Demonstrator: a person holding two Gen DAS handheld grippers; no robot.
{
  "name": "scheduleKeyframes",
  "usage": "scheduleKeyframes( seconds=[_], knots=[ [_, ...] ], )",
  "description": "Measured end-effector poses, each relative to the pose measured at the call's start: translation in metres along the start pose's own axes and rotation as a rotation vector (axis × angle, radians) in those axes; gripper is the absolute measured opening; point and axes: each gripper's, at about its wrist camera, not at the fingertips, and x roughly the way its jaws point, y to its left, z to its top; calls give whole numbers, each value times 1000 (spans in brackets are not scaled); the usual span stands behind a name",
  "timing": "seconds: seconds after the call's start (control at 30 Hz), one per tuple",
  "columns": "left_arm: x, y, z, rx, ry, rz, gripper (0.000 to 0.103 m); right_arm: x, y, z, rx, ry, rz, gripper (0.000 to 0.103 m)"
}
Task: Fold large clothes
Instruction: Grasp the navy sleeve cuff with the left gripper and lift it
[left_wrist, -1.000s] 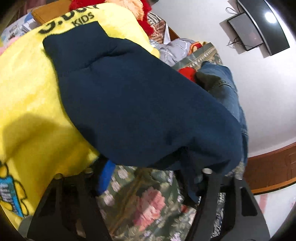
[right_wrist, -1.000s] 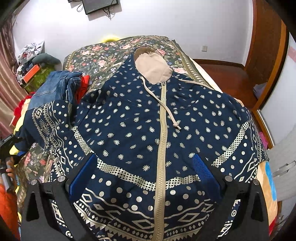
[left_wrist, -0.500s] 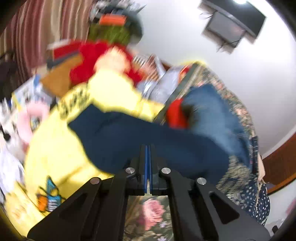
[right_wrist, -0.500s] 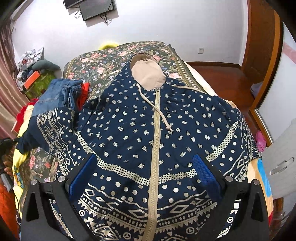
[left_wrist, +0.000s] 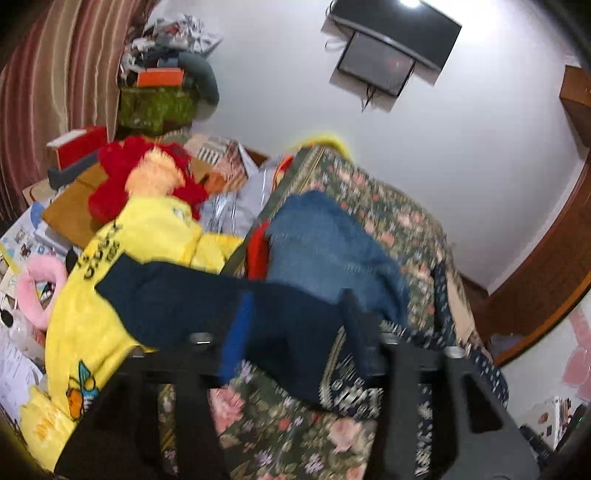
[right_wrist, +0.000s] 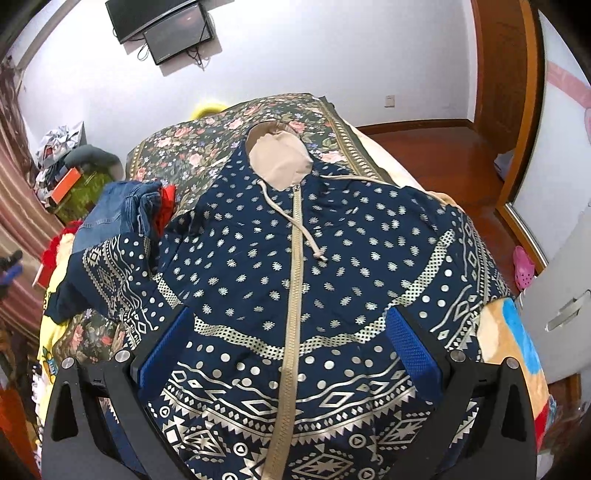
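From my left wrist view, the left gripper (left_wrist: 295, 332) sits low in the frame with its fingers spread; the picture is blurred. The navy sleeve (left_wrist: 207, 295) stretches across the middle of the frame between the fingers, over a yellow blanket (left_wrist: 85, 325) at the left and the floral bedspread (left_wrist: 369, 199). I can't tell whether either pad touches the cloth. Folded jeans (left_wrist: 325, 240) lie just above the sleeve, at centre.

From my right wrist view, the right gripper (right_wrist: 291, 347) hovers with its fingers spread wide over the hoodie's lower half. The hoodie (right_wrist: 258, 258) lies flat on the bedspread (right_wrist: 177, 147), zipped, filling the centre, its tan hood (right_wrist: 279, 158) toward the top. The jeans (right_wrist: 118, 206) sit at the left edge, beside the sleeve.
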Motion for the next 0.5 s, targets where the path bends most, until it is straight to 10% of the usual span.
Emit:
scheduleKeyframes(
  seconds=[0.23, 0.5],
  knots=[
    [50, 75, -34, -254, 240, -122, 52, 3, 1, 3, 14, 0, -6, 103],
    [90, 135, -57, -445, 311, -95, 52, 15, 16, 1, -34, 28, -23, 103]
  ],
)
